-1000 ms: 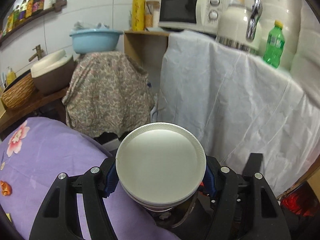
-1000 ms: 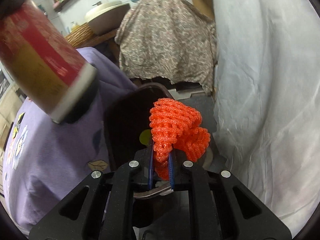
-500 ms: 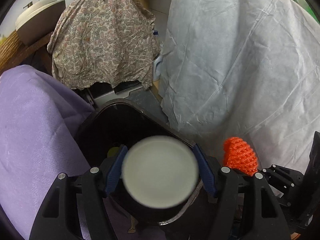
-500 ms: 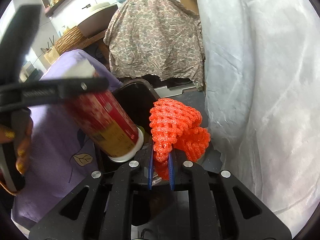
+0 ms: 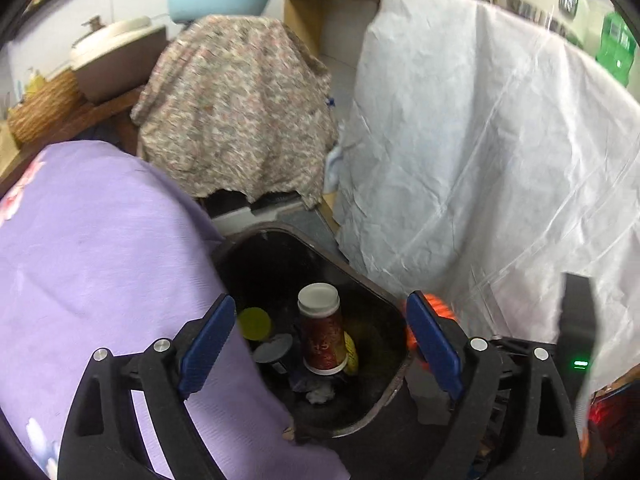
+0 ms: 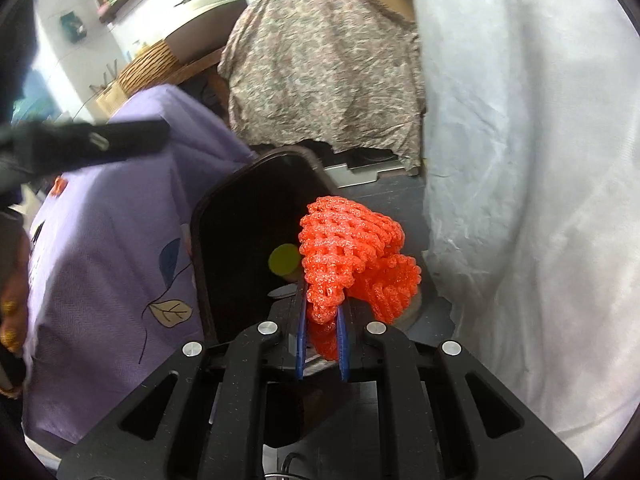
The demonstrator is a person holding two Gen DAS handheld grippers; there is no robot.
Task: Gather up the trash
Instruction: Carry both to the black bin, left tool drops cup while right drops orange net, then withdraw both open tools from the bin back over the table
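Can [image 5: 322, 330] sits inside the black bin [image 5: 384, 292], free of the left gripper [image 5: 320, 338], whose jaws have just opened wide above it, nothing between them. Right gripper [image 6: 322, 334] is clamped on an orange foam net [image 6: 352, 264], over the bin's rim, beside the purple cloth [image 6: 108, 248].

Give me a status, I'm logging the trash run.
Left gripper jaws just opened, empty; can in bin. Right gripper shut on orange foam net above bin. Nothing blocking.
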